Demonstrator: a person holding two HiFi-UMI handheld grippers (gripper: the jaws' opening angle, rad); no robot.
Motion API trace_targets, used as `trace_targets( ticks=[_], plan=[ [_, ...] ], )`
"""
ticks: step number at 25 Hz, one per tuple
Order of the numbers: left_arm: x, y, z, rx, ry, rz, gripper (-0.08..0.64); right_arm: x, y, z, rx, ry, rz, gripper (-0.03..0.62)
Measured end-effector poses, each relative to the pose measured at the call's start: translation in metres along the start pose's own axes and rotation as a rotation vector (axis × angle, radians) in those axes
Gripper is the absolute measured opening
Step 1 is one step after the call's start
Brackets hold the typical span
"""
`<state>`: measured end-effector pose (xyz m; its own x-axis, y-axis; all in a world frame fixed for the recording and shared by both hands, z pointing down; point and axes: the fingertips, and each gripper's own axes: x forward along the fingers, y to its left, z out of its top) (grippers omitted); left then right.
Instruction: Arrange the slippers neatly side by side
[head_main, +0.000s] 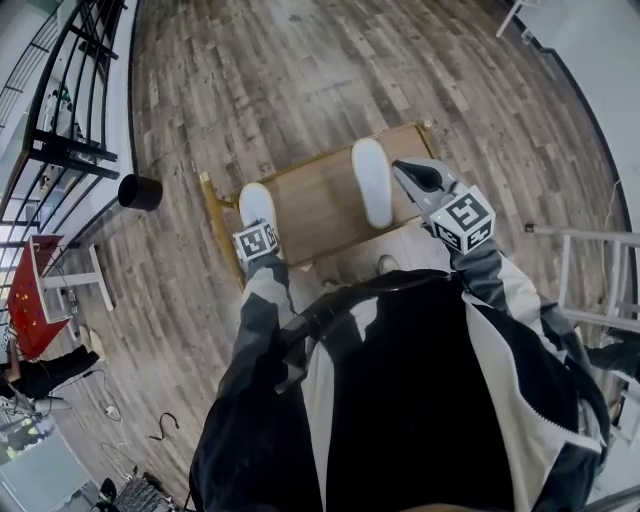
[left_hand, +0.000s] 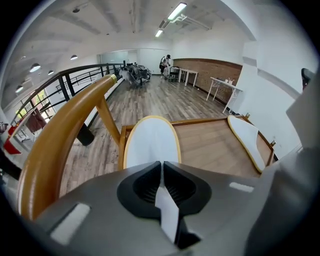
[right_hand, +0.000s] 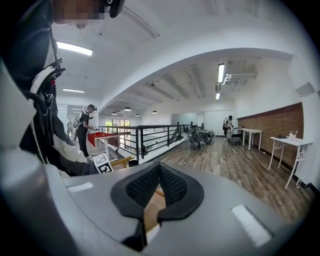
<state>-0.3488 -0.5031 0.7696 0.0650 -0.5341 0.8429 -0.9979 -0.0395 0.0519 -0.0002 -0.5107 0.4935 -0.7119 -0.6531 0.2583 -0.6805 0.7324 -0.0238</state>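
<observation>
Currently both slippers are on the wooden platform (head_main: 310, 200), well apart and not aligned.

Left slipper (head_main: 256, 203): white, at the platform's left edge, toe pointing away from the person. In the left gripper view it fills the middle ground, a pale yellow rim around its white sole (left_hand: 151, 142).

Left gripper (head_main: 258, 228): jaws clamped on the near end of the left slipper. The left gripper view shows a thin white strip of it pinched between the dark pads (left_hand: 175, 187). The gripper points steeply down. I cannot tell whether the slipper rests on the wood or hangs just above it.

Right slipper (head_main: 373, 182): white, lying flat on the platform's right half, further from the person than the left one and angled slightly differently. Bare wood separates the two.

Right gripper (head_main: 398, 166): jaws pressed together with nothing between them, as the right gripper view shows (right_hand: 160, 166). Only a bit of wood appears below the pads. Its tip sits just beside the right slipper's outer edge; contact cannot be judged.

Surroundings: a curved wooden rail (left_hand: 65, 130) stands at the platform's left. A black bin (head_main: 140, 192) sits on the plank floor (head_main: 300, 60) near a black railing (head_main: 60, 130).
</observation>
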Motion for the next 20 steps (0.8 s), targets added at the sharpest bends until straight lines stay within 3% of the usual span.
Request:
trace_targets(
  ticks=[2, 7, 12, 15, 20],
  plan=[
    [0.001, 0.002, 0.001, 0.024, 0.008, 0.015, 0.037, -0.001, 0.0, 0.0, -0.008, 0.007, -0.004, 0.003],
    [-0.001, 0.001, 0.004, 0.07, 0.019, 0.035, 0.155, -0.004, -0.004, 0.002, 0.001, 0.001, -0.02, 0.003],
    [-0.006, -0.005, 0.015, 0.094, -0.003, 0.027, 0.178, 0.001, 0.001, 0.003, -0.003, 0.005, 0.005, 0.003],
    [-0.018, -0.018, 0.034, 0.109, -0.079, 0.007, 0.167, 0.006, 0.005, 0.004, -0.002, 0.002, 0.024, 0.003],
    [-0.067, -0.071, 0.09, 0.192, -0.286, -0.09, 0.07, 0.021, 0.014, 0.009, 0.007, -0.014, 0.062, 0.004]
  ],
)
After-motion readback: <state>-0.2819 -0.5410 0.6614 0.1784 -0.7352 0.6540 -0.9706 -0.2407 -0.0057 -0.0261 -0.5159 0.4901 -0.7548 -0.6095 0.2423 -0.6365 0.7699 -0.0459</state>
